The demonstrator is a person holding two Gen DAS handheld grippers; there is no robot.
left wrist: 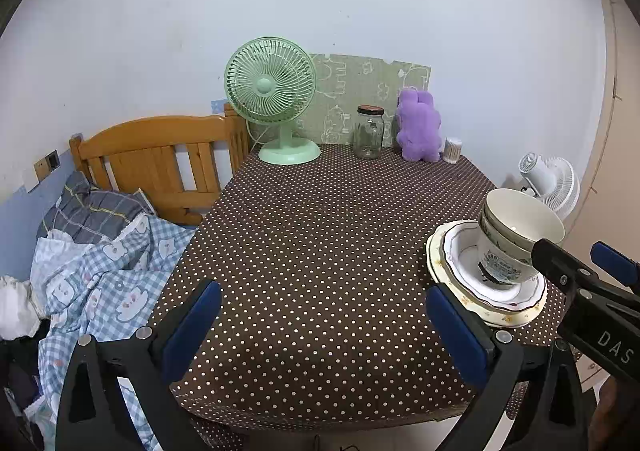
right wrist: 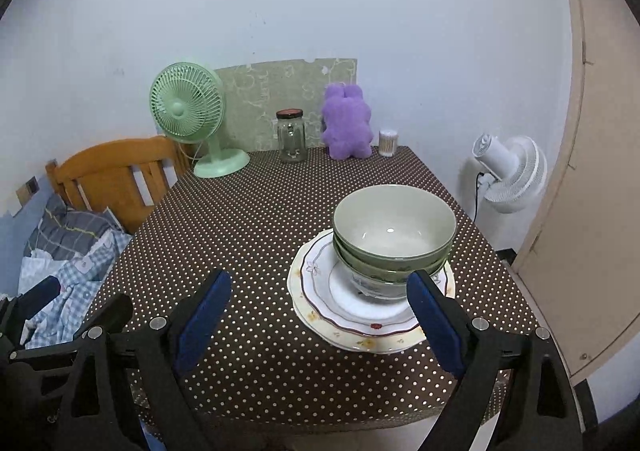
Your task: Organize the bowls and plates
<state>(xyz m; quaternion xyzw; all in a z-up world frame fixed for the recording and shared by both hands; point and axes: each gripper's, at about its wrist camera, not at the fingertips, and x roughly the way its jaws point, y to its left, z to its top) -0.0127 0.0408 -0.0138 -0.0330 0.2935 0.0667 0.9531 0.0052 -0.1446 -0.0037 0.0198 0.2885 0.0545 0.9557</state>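
Sitting stacked on plates (right wrist: 360,331), bowls (right wrist: 394,235) lie just beyond right gripper (right wrist: 320,315), nearer its right finger; left gripper (left wrist: 320,327) well aside; both fingers apart.

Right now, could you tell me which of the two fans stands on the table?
The green fan, standing on the table beside the glass jar; the white fan sits off the table's right edge.

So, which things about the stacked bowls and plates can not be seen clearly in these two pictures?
- Bowl stack: the exact count; nested rims overlap in both views.
- Lowest bowl's print: too small to read in the left wrist view.
- Plates: their centres are covered by the bowls, and the right gripper finger hides part of the rim in the right wrist view.
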